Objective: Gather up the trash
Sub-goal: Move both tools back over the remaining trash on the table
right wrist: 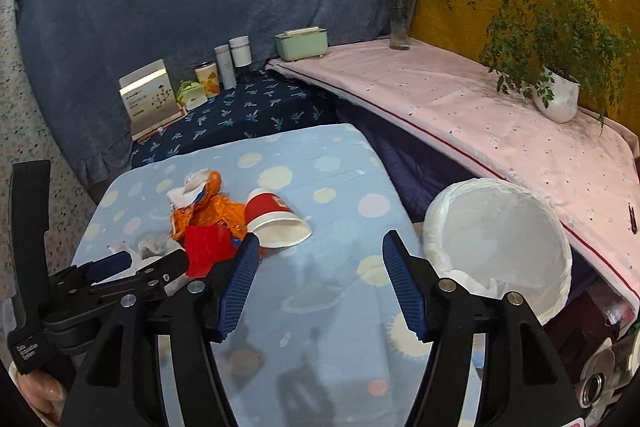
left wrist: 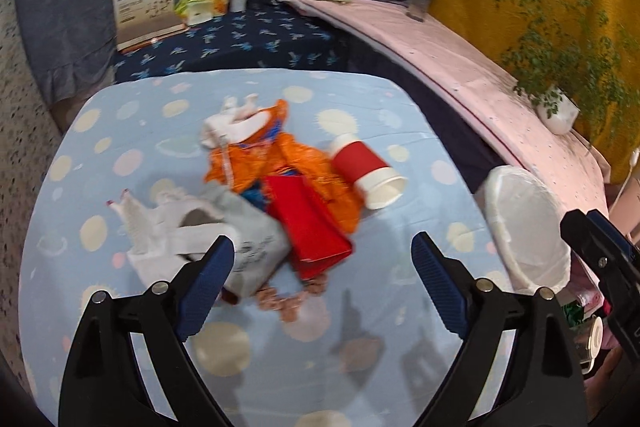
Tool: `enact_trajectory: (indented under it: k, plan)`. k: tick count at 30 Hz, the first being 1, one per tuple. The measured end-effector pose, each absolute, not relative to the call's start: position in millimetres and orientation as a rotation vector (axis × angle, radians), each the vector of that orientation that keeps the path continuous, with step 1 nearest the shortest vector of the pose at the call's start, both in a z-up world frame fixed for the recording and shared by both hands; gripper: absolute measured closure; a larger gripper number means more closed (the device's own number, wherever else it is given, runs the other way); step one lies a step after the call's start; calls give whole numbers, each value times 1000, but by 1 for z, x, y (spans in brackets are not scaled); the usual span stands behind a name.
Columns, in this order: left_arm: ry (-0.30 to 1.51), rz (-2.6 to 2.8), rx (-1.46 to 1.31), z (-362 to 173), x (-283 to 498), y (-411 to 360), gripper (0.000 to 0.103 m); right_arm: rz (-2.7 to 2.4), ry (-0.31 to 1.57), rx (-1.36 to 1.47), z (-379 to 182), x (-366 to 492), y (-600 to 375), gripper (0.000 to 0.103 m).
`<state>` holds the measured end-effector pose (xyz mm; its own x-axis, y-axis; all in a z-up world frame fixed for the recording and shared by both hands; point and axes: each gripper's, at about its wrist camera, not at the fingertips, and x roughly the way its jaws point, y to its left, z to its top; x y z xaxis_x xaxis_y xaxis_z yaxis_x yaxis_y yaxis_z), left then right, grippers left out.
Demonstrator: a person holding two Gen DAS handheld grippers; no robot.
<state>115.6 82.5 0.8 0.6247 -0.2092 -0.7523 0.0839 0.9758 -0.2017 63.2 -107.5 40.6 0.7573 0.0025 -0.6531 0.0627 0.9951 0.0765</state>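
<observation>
A pile of trash lies on the light-blue spotted table (left wrist: 360, 99): a red-and-white paper cup (left wrist: 366, 171) on its side, an orange wrapper (left wrist: 288, 155), a red carton (left wrist: 312, 227), a grey carton (left wrist: 248, 239), white crumpled tissues (left wrist: 152, 227) and peanut shells (left wrist: 288, 301). My left gripper (left wrist: 322, 263) is open and empty just in front of the pile. My right gripper (right wrist: 316, 251) is open and empty, to the right of the pile, with the cup (right wrist: 276, 221) just beyond its left finger. A white-lined bin (right wrist: 500, 247) stands off the table's right edge.
A dark-blue patterned surface (right wrist: 240, 115) behind the table holds a box, cans and bottles. A pink-covered ledge (right wrist: 480, 115) on the right carries a green box, a flower vase (right wrist: 400, 23) and a potted plant (right wrist: 556, 99). Blue and yellow cloths hang behind.
</observation>
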Motion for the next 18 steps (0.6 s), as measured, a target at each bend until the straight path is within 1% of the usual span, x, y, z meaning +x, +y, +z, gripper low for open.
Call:
enact_trajectory:
  k: [2, 11, 18]
  plan:
    - [883, -144, -159, -3, 114, 98, 17, -11, 723, 89, 35, 65, -94, 39]
    - [893, -21, -118, -22, 110, 160, 15, 67, 787, 47, 6, 75, -42, 39]
    - [942, 31, -200, -41, 118, 205, 15, 115, 828, 31, -15, 95, -9, 39]
